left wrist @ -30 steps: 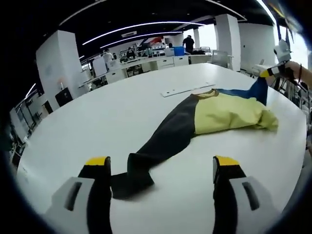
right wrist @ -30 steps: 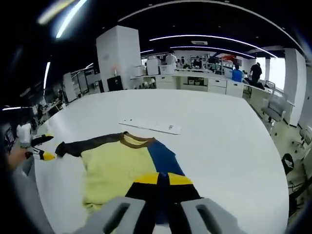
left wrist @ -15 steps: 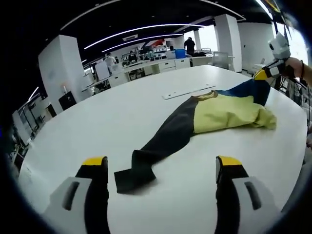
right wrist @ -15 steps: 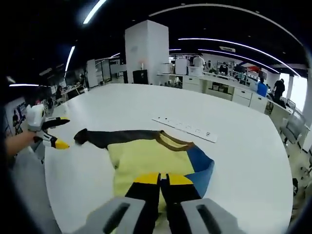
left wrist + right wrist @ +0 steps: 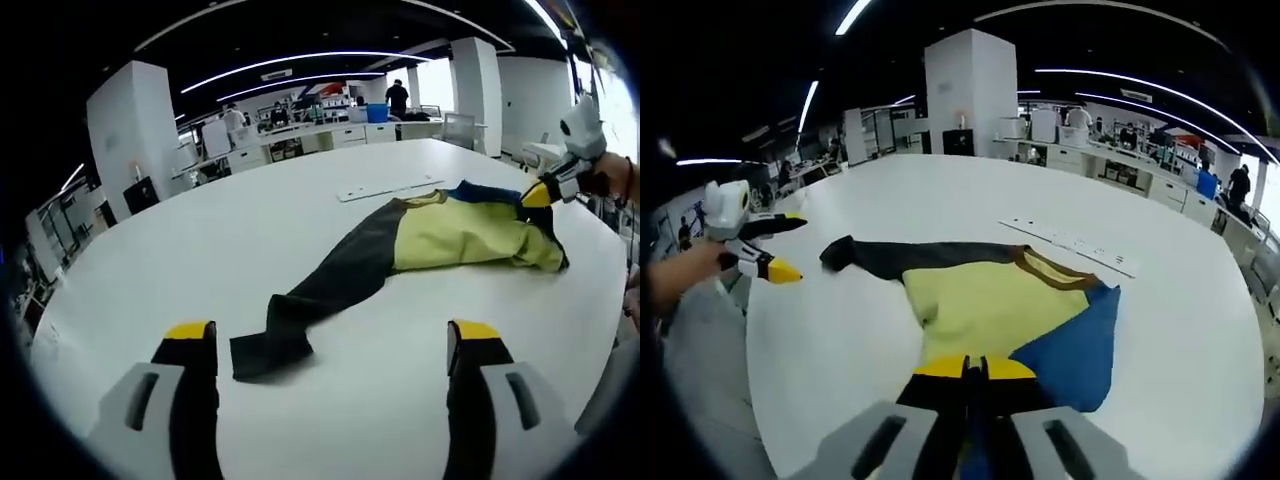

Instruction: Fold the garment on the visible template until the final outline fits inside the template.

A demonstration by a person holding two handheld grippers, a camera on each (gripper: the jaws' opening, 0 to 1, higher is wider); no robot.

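A long-sleeved garment lies on the white table (image 5: 200, 230), with a yellow body (image 5: 460, 232), a black sleeve (image 5: 330, 285) and a blue sleeve (image 5: 492, 192). My left gripper (image 5: 330, 335) is open just above the table, and the black cuff (image 5: 265, 352) lies flat a little ahead, between its jaws but untouched. In the right gripper view, my right gripper (image 5: 975, 367) is shut on the blue sleeve (image 5: 1072, 345), which is drawn toward me beside the yellow body (image 5: 985, 300). The right gripper (image 5: 548, 192) appears at the garment's far end, and the left gripper (image 5: 765, 250) beyond the black sleeve (image 5: 900, 258).
A flat white strip (image 5: 390, 187) lies on the table just past the collar, also visible as the strip (image 5: 1072, 243). The table edge (image 5: 750, 340) runs close on the left of the right gripper view. Desks, a pillar and people stand far behind.
My right gripper has pulled the blue sleeve lower and in toward the yellow body, spreading it into a wide blue flap. The left gripper stays open near the black cuff.
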